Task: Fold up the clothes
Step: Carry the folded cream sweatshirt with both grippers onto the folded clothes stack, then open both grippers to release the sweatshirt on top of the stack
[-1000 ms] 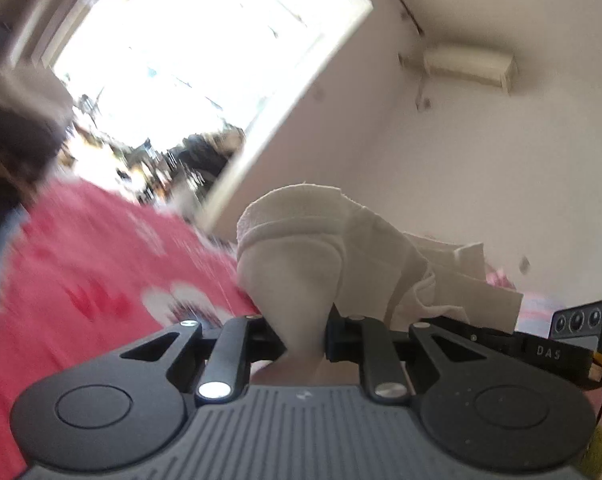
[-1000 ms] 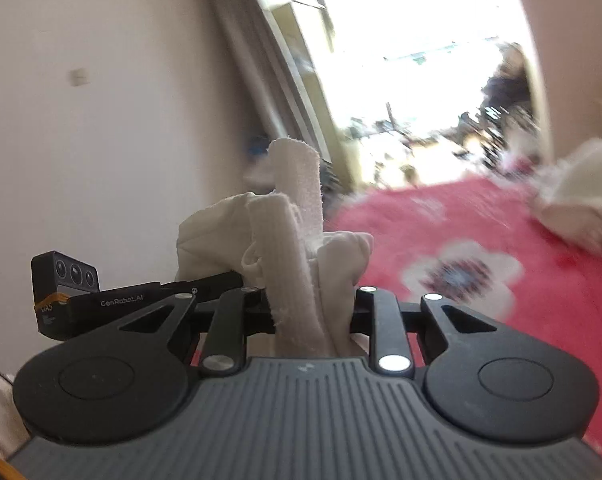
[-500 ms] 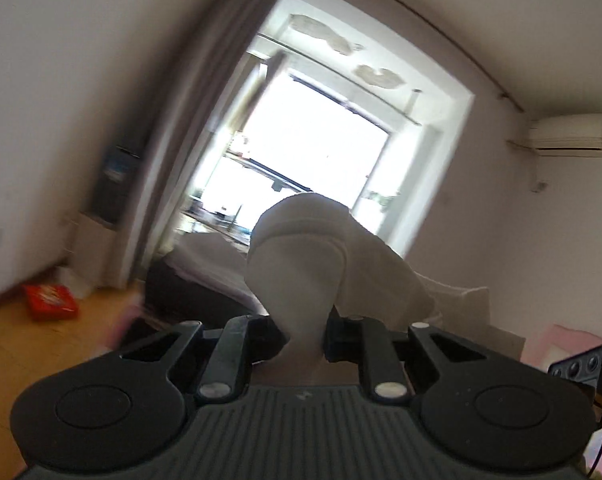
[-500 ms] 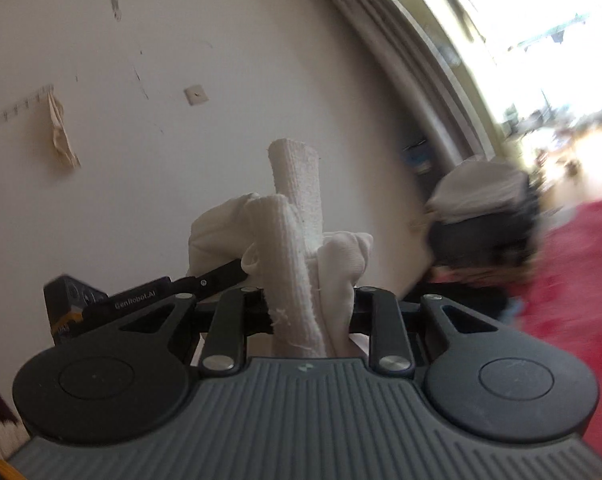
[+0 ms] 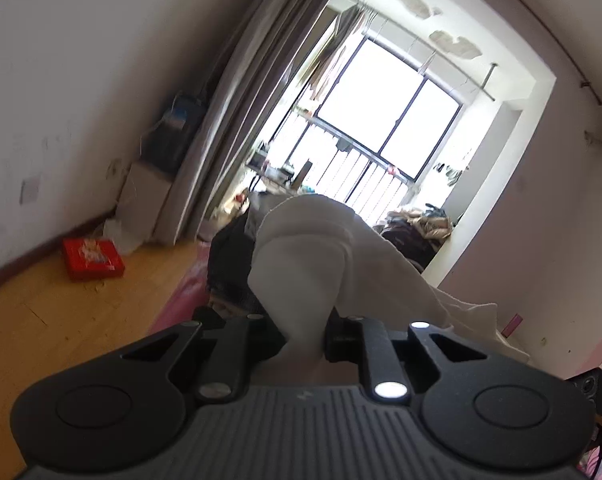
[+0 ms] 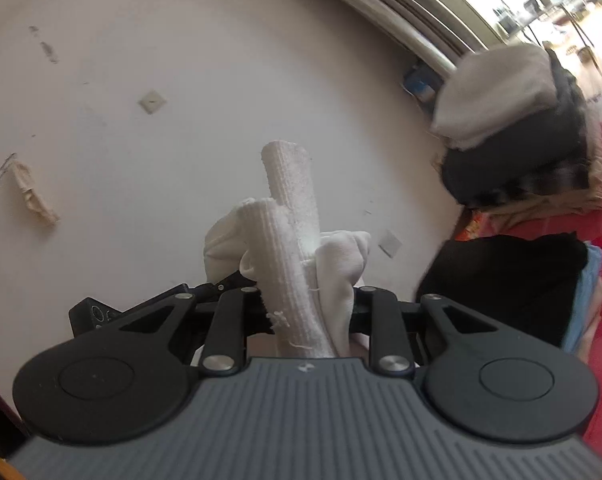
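Aloft, both grippers — left gripper (image 5: 305, 334), right gripper (image 6: 309, 312) — clamping white garment (image 5: 321, 256).

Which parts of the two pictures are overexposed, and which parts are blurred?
Left wrist view: the window is blown out to white, while the white garment in front is dim and backlit. Right wrist view: the clothes pile at right is smeared by motion blur; the ribbed white cloth stays sharp.
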The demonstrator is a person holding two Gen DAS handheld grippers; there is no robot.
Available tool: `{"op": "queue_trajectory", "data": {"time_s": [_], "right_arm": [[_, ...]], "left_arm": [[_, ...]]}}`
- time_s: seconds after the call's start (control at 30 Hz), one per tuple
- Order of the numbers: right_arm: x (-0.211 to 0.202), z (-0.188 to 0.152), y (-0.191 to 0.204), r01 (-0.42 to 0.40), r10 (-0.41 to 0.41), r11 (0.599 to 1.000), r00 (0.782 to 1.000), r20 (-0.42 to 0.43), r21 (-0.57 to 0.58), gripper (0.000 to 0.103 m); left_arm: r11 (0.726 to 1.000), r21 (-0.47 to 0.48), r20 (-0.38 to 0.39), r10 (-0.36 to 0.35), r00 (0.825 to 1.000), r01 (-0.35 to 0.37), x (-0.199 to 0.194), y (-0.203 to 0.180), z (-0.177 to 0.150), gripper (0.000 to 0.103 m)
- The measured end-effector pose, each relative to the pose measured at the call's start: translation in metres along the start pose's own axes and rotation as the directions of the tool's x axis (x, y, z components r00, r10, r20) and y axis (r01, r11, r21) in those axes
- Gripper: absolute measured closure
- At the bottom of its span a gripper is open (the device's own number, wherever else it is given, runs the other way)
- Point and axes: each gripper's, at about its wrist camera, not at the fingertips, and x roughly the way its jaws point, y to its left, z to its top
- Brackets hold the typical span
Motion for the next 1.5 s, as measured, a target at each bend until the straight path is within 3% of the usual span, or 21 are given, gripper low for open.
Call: {"op": "queue_trajectory", "data": {"time_s": [0.33,0.47,0.57,0.63,0.67,0.77,0.83,0.93,1.0,1.07,1.2,1.23,1.27,1.3,1.4,1.5], "right_arm": [[0.043,0.022,-0.104,0.033,-0.026,0.985,0.999,-0.045,0.172,0.081],[0.060,0.016,-0.160,0.061,-0.046,0.962,0.997,-0.061,0.268,0.080],[0.070,0.002,-0.214,0.086,-0.060,0.892,0.996,-0.073,0.444,0.073],[0.063,-0.008,-0.241,0.027,-0.019,0.813,1.000,-0.020,0.582,0.069],[0.055,-0.011,-0.247,-0.013,-0.004,0.792,1.000,0.027,0.611,0.064],[0.027,-0.007,-0.249,-0.019,-0.069,0.802,0.990,0.124,0.597,0.052],[0.006,0.001,-0.244,0.007,-0.130,0.822,0.976,0.175,0.569,0.052],[-0.015,0.019,-0.213,0.047,-0.146,0.896,0.970,0.194,0.441,0.053],[-0.012,0.028,-0.181,0.084,-0.129,0.953,0.982,0.138,0.291,0.053],[-0.006,0.034,-0.145,0.116,-0.124,0.984,0.991,0.056,0.136,0.054],[0.033,0.023,-0.110,0.234,-0.234,0.972,0.965,-0.118,-0.014,0.056],[0.045,0.019,-0.108,0.246,-0.247,0.969,0.959,-0.140,-0.029,0.063],[0.054,0.017,-0.108,0.251,-0.252,0.967,0.954,-0.160,-0.027,0.084],[0.058,0.014,-0.109,0.253,-0.253,0.967,0.952,-0.172,-0.021,0.096],[0.039,0.007,-0.105,0.255,-0.256,0.967,0.963,-0.086,-0.015,0.100],[0.023,0.001,-0.131,0.307,-0.303,0.947,0.952,-0.053,0.099,0.100]], "left_arm": [[0.996,-0.083,-0.143,-0.030,0.989,0.018,0.113,0.059,-0.009,0.086],[0.994,-0.095,-0.266,0.019,0.964,-0.046,0.165,0.090,-0.040,0.080],[0.984,-0.137,-0.322,0.067,0.944,-0.117,0.182,0.115,-0.057,0.073],[0.981,-0.151,-0.311,0.071,0.948,-0.123,0.177,0.117,-0.053,0.070],[0.981,-0.149,-0.302,0.076,0.950,-0.125,0.173,0.117,-0.050,0.065],[0.981,-0.142,-0.274,0.091,0.957,-0.134,0.160,0.114,-0.042,0.057],[0.982,-0.124,-0.237,0.110,0.965,-0.142,0.142,0.108,-0.035,0.056],[0.983,-0.099,-0.174,0.135,0.975,-0.154,0.107,0.100,-0.029,0.056],[0.987,-0.058,-0.161,0.139,0.977,-0.150,0.088,0.089,-0.030,0.054],[0.989,-0.010,-0.164,0.147,0.975,-0.150,0.071,0.079,-0.035,0.054],[0.977,0.107,-0.234,0.207,0.950,-0.186,0.073,0.069,-0.062,0.055],[0.971,0.132,-0.247,0.229,0.941,-0.202,0.078,0.069,-0.068,0.055],[0.964,0.156,-0.253,0.250,0.935,-0.216,0.083,0.068,-0.074,0.055],[0.959,0.172,-0.247,0.263,0.932,-0.225,0.086,0.067,-0.078,0.055],[0.957,0.179,-0.236,0.267,0.934,-0.228,0.088,0.066,-0.080,0.055],[0.956,0.186,-0.243,0.269,0.932,-0.228,0.092,0.067,-0.080,0.055]]}}
